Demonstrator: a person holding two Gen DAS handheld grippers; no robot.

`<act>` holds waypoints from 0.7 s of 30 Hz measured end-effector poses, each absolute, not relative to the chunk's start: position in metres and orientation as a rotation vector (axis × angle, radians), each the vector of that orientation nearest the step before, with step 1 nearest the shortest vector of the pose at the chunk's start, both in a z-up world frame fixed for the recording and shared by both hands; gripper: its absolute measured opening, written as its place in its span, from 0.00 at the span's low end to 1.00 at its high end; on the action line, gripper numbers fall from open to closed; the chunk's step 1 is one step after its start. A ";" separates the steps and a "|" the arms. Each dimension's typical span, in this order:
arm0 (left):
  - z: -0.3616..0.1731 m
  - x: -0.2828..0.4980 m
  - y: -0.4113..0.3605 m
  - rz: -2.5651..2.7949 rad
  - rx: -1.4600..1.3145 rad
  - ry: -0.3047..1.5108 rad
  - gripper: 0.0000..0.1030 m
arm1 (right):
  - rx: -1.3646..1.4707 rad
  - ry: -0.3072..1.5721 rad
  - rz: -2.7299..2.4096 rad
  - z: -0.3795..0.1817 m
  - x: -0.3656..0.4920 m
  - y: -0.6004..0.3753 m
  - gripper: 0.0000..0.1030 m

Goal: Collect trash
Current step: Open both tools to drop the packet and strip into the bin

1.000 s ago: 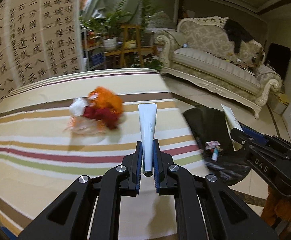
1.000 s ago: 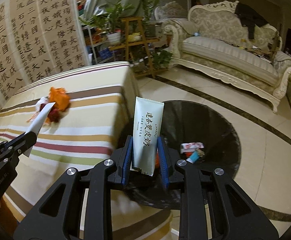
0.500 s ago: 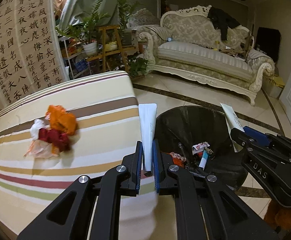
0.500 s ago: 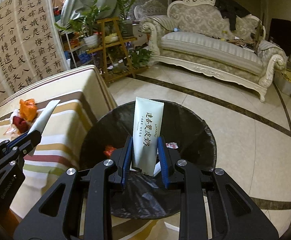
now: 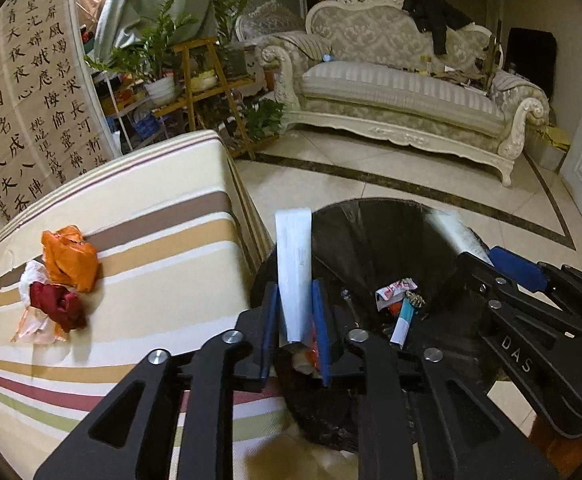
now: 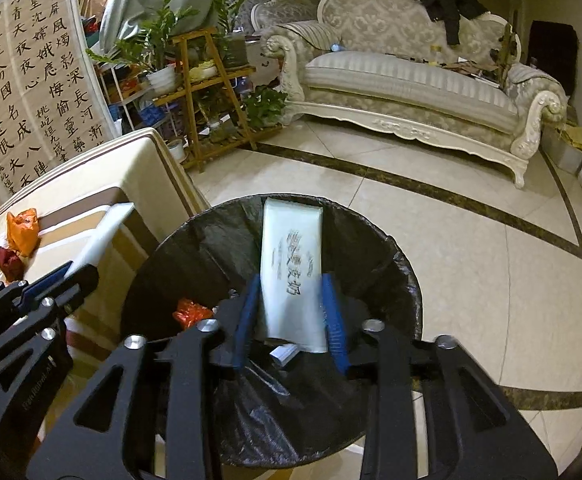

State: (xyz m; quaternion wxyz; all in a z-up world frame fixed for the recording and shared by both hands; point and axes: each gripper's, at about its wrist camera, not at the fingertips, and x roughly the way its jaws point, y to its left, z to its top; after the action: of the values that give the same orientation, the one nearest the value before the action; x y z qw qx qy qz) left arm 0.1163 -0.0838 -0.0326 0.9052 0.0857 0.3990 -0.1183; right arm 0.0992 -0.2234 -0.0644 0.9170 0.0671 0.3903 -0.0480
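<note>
A bin lined with a black bag stands on the floor beside the striped table, with several bits of litter inside. My left gripper hangs over its near rim. Its jaws are opening, and a white tube stands loose between them with gaps on both sides. My right gripper is over the bin's middle, also opening. A pale green tube with printed characters is blurred and loose between its pads. Crumpled orange and red wrappers lie on the table.
An ornate sofa stands across the tiled floor. A wooden plant stand sits behind the table's far corner, with a calligraphy wall to the left. The table's edge touches the bin on the left.
Both grippers have moved right from above the table to above the bin. Both pairs of jaws have parted, and the tubes that were gripped now sit loose, the right one blurred.
</note>
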 end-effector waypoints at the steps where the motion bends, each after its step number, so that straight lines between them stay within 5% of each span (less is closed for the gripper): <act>1: -0.033 0.116 -0.084 -0.244 0.177 0.827 0.32 | 0.142 0.808 -0.096 -0.066 0.100 -0.225 0.32; 4: -0.031 0.115 -0.082 -0.236 0.173 0.815 0.46 | 0.143 0.808 -0.102 -0.066 0.099 -0.227 0.33; 13: -0.020 0.108 -0.064 -0.202 0.138 0.788 0.67 | 0.169 0.790 -0.112 -0.057 0.091 -0.226 0.46; 21: -0.008 0.098 -0.018 -0.121 0.082 0.773 0.70 | 0.166 0.773 -0.038 -0.045 0.089 -0.197 0.48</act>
State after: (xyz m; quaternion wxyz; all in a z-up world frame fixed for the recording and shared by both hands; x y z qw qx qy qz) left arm 0.0984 -0.0178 -0.0082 0.9236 0.0401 0.3768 -0.0590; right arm 0.0887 -0.1970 -0.0453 0.9226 0.0810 0.3766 -0.0184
